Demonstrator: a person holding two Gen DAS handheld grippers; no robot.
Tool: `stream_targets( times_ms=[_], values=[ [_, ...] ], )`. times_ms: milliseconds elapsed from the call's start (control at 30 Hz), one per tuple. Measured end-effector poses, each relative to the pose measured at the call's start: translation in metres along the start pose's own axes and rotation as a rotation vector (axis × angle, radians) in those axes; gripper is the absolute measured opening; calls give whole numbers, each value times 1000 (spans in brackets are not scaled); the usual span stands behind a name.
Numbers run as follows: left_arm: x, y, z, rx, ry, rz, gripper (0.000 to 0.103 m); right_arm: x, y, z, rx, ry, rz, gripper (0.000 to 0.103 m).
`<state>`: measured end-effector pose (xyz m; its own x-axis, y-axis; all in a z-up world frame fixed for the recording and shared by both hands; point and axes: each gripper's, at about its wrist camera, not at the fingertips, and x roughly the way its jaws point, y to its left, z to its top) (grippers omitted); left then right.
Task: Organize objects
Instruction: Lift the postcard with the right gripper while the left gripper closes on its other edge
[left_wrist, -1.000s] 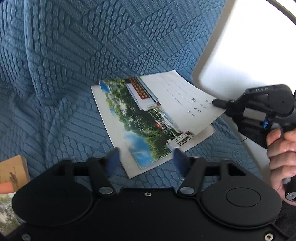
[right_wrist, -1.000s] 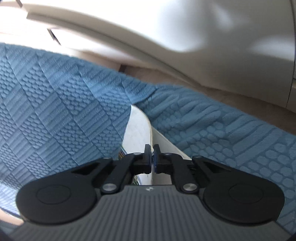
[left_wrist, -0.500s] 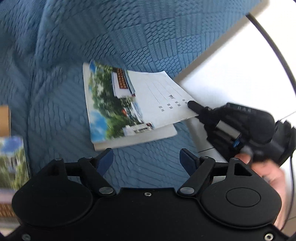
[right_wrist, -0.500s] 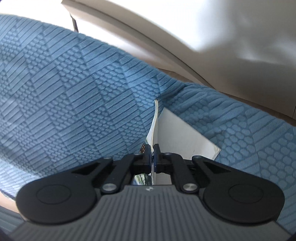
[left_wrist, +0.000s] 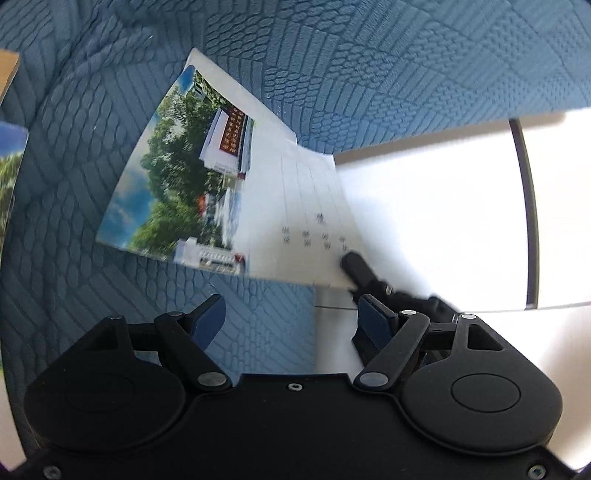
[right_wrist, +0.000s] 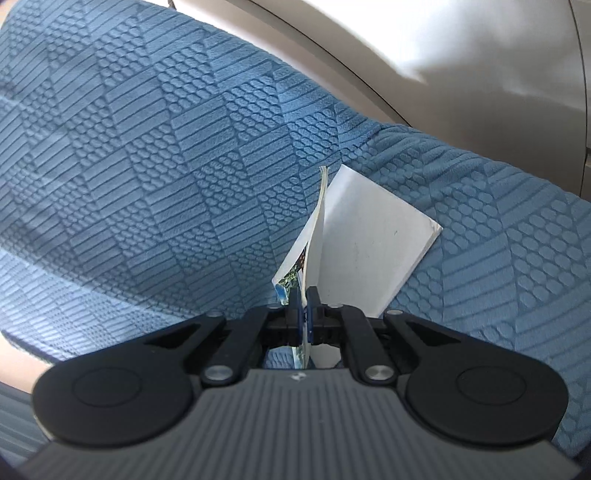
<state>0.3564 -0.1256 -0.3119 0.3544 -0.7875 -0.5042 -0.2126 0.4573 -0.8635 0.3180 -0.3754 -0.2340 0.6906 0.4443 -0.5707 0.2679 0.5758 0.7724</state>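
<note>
Right wrist view first: the right tongs (right_wrist: 302, 308) are pinched tight on the lower corner of a thin booklet's cover (right_wrist: 314, 221), and that cover stands up on edge, curling away from the white page (right_wrist: 373, 240) beneath it. Booklet and all sit on the blue quilted blanket (right_wrist: 166, 155), with a pale curved wall (right_wrist: 443, 48) rising behind. Over to the left wrist view: the left tongs (left_wrist: 291, 321) hang wide apart with nothing between them, just blue fabric below. Ahead of them the printed cover (left_wrist: 192, 177), trees, sky and a white building, is lifted off the blanket (left_wrist: 332, 55), the right tongs' black tip (left_wrist: 356, 267) gripping its white corner. Another colourful booklet (left_wrist: 11, 173) peeks in at the far left edge.
</note>
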Motion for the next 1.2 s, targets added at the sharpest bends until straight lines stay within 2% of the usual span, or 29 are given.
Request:
stream_targets(
  times_ms=[100,200,300,467,567,700,867,933,1000,1200],
  values=[
    [-1,6,4,-50,-14,-14,76,-1,0,-6,12,20,-7,5],
    [2,12,7,-94,-15,-19,70,-2,0,-12,24,48,-12,5],
    [6,17,8,-121,-14,-5,57,-4,-1,-21,29,80,-15,5],
    [5,36,10,-157,-10,19,27,-4,-8,-33,47,129,-16,6],
    [7,41,12,-170,-12,21,19,-5,-15,-33,46,139,-24,6],
    [6,41,12,-162,-9,32,13,-4,-23,-33,66,157,-33,8],
    [1,38,11,-133,-10,52,7,2,-32,-33,100,196,-35,18],
    [-1,37,10,-118,2,63,5,4,-37,-31,120,232,-52,40],
    [-4,36,8,-104,3,69,5,6,-39,-29,129,232,-51,52],
    [-17,33,7,-97,12,47,4,10,-43,-16,122,194,-64,53]
  ],
)
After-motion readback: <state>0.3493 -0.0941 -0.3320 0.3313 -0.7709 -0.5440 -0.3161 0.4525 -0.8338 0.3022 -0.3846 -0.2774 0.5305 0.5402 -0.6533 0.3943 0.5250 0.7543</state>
